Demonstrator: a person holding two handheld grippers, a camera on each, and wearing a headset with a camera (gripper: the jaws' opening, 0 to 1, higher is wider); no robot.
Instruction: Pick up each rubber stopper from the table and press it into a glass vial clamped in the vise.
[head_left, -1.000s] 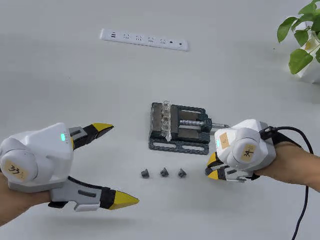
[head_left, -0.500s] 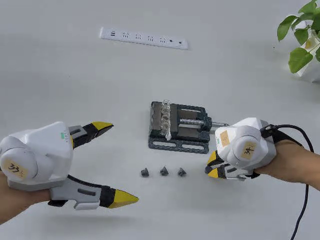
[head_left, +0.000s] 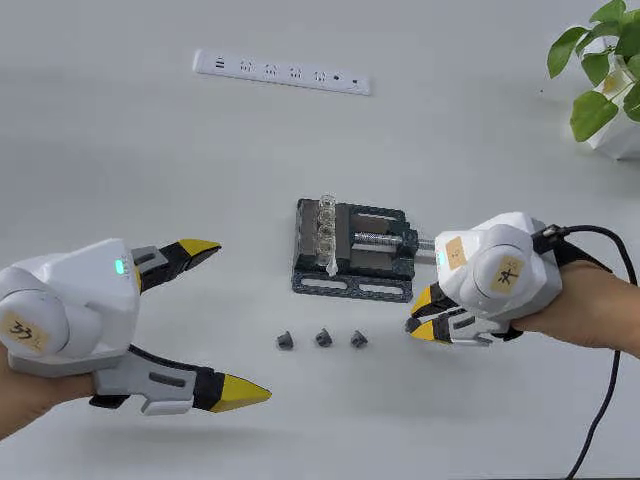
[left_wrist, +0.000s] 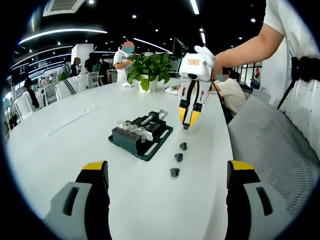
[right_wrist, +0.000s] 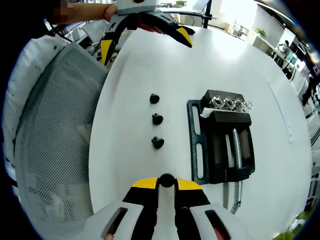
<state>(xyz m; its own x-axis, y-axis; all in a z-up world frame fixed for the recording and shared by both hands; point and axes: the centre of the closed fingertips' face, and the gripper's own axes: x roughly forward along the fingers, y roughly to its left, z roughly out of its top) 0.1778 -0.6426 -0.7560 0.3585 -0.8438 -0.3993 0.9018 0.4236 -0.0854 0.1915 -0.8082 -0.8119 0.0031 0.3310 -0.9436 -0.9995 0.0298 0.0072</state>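
Three stoppers (head_left: 323, 338) lie in a row on the tabletop (head_left: 150, 150), between the two tongs and nearer to the right tongs (head_left: 418, 315). The right tongs are closed. A fourth stopper (right_wrist: 166, 180), small, dark and round, sits pinched at their yellow tips. The left tongs (head_left: 222, 320) are wide open and hold nothing. They hang on the far side of the row.

The vise (head_left: 372, 262) sits just beside the right tongs, a little ahead of their tips. Four glass vials (head_left: 327, 222) stand in a line in its grip, at the end of the vise far from the right tongs. Their tops look open, so none seems plugged yet.

The job now is probably to carry the pinched stopper over to a vial and push it in. To do that well, the right tongs should go up and over the vise and not bump it. The stopper should come down right above one vial's mouth, straight and not tipped. The push should be slow and gentle, because glass can crack. The tongs should let go only when the stopper sits snug.
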